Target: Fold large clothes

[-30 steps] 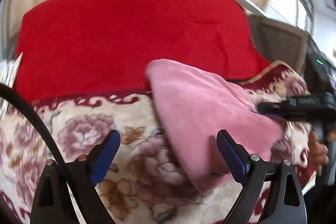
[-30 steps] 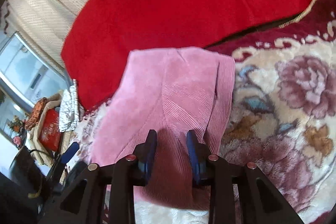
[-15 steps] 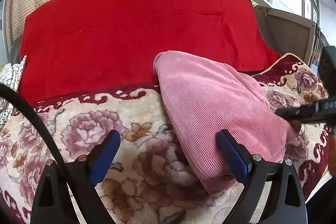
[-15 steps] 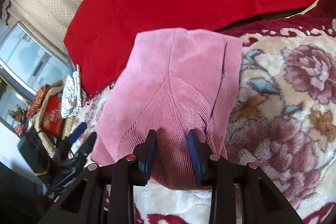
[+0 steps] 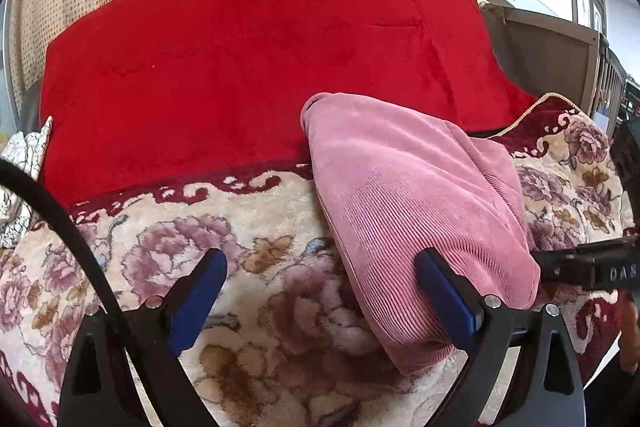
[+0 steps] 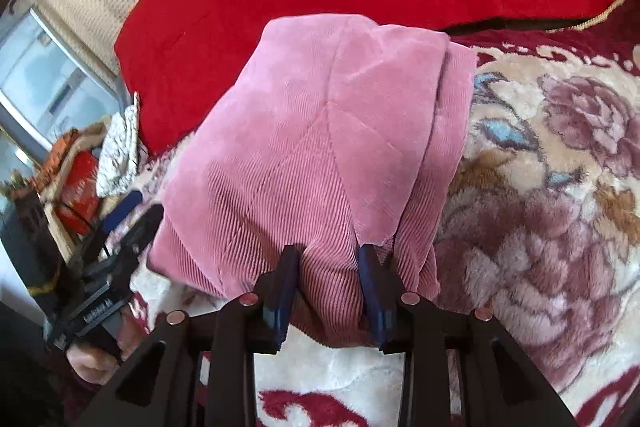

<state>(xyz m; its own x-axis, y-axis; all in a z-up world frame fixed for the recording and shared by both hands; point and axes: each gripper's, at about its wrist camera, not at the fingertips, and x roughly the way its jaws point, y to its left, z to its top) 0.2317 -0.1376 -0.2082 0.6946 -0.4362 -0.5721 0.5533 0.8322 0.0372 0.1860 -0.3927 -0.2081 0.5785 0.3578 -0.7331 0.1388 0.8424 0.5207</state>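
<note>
Pink corduroy garment (image 6: 320, 155), folded, runs lengthwise straight ahead of my right gripper (image 6: 328, 291), which pinches its near edge. My left gripper (image 5: 320, 299), jaws just opening wide, holds nothing; the bundle lies just right of it.

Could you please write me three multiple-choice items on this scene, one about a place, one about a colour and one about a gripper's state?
1. Where does the folded pink corduroy garment lie?
A. on the floral plush blanket
B. on a bare floor
C. in a basket

2. What colour is the quilt behind it?
A. green
B. red
C. white

3. How is the right gripper?
A. wide open in the air
B. out of view
C. closed on the garment's near edge

Answers: 1 A, blanket shows around it; 2 B, plainly red; 3 C, cloth bunches between its pads.
</note>
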